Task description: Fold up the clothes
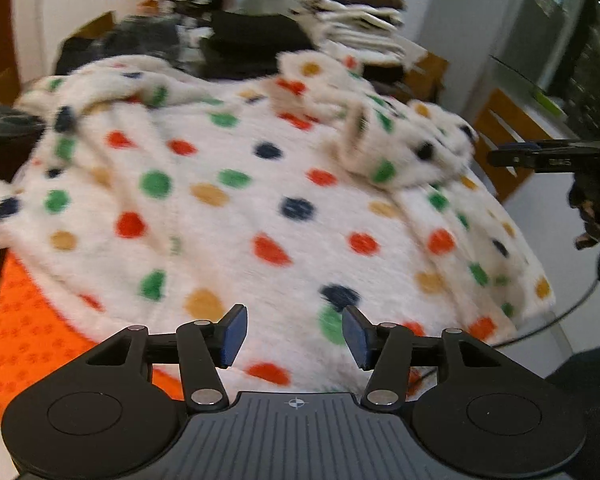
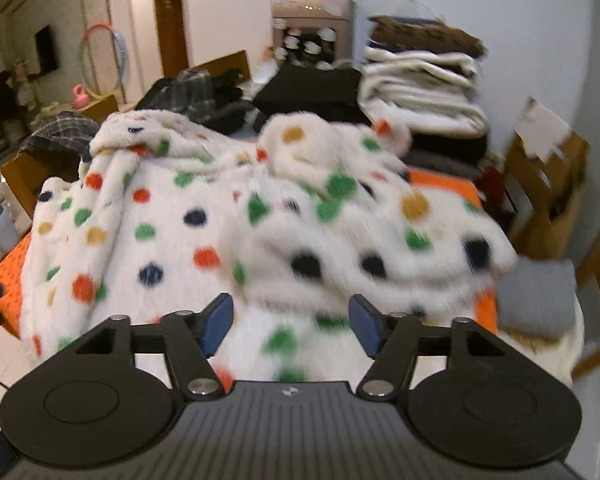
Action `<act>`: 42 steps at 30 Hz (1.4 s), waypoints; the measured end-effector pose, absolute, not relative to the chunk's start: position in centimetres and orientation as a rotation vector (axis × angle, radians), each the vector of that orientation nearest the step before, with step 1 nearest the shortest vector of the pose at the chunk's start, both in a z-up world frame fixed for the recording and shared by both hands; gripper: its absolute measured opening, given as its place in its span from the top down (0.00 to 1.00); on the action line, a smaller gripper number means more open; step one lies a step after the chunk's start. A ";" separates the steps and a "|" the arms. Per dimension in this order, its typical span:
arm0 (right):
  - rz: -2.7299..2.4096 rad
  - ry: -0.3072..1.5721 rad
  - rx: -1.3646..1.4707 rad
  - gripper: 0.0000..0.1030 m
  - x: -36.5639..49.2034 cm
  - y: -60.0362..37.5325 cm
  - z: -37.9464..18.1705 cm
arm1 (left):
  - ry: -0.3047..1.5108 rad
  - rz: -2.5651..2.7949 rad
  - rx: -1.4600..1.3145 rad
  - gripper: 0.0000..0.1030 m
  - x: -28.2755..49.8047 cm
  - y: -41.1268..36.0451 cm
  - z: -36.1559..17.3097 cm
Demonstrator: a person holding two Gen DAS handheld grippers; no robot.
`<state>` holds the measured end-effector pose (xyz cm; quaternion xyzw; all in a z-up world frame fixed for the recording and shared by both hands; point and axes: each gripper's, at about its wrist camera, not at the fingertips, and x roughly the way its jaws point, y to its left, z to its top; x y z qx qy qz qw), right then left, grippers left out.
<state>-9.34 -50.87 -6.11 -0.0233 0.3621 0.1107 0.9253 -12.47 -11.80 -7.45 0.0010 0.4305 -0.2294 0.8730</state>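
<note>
Left wrist view: the left gripper has its fingers released above the white fleece garment with coloured dots, spread over the orange surface; the right gripper shows at the edge.

Right wrist view: the right gripper's fingers are released too; only here a grey cushion shows.

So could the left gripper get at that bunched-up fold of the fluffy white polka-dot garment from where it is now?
Probably yes. The left gripper is open and empty above the fluffy white polka-dot garment; the bunched fold lies ahead to its right, with only flat fleece between.
</note>
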 end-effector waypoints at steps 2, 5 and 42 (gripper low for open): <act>0.243 0.740 -0.089 0.29 -6.1 -49.8 -6.5 | 0.889 -0.439 -0.025 0.44 -12.5 -11.0 -7.0; 0.273 0.759 -0.136 0.28 -2.0 -48.7 -7.6 | 0.874 -0.381 -0.054 0.40 -12.7 -10.1 -6.5; -0.421 0.654 -0.052 0.45 -14.5 -70.3 -2.6 | 0.816 -0.461 -0.085 0.37 -4.2 -20.1 -5.6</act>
